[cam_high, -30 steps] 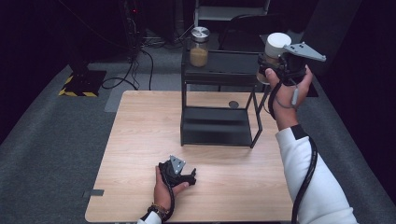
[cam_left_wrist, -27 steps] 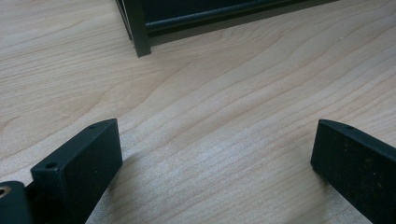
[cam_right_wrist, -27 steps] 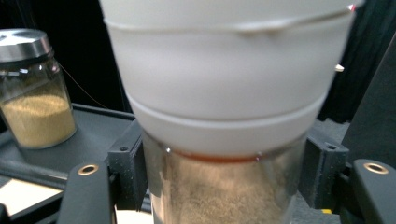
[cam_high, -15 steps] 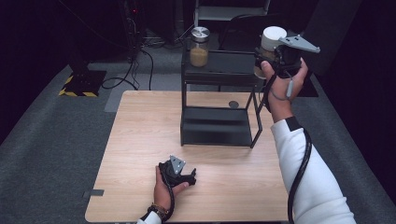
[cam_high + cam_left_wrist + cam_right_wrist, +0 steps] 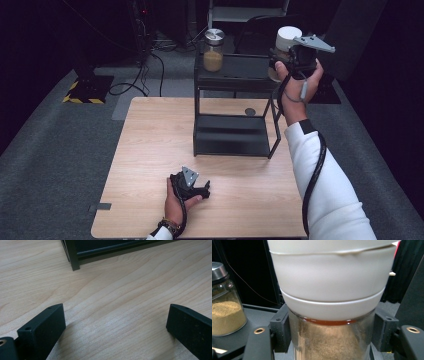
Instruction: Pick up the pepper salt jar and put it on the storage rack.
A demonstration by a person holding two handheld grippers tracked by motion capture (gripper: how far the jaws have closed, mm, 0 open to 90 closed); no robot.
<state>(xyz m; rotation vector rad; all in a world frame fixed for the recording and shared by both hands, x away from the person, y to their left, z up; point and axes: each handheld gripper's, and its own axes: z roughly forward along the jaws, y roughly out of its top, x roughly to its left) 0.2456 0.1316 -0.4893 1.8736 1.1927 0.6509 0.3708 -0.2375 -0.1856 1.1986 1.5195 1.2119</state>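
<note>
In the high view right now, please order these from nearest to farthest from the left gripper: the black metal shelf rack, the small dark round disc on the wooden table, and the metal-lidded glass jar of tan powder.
From the left gripper:
1. Black metal shelf rack, just beyond it at the table's middle.
2. Small dark round disc, on the wooden table behind the rack's lower shelf.
3. Metal-lidded glass jar of tan powder, on the rack's top at its far left.

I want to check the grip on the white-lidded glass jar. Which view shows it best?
The right gripper view: the white-lidded glass jar sits close up, brown powder inside, with the right tool clamped on its glass sides. The high view shows the jar small and far off, above the black metal shelf, mostly its lid. The left gripper view gives wooden table.
</note>
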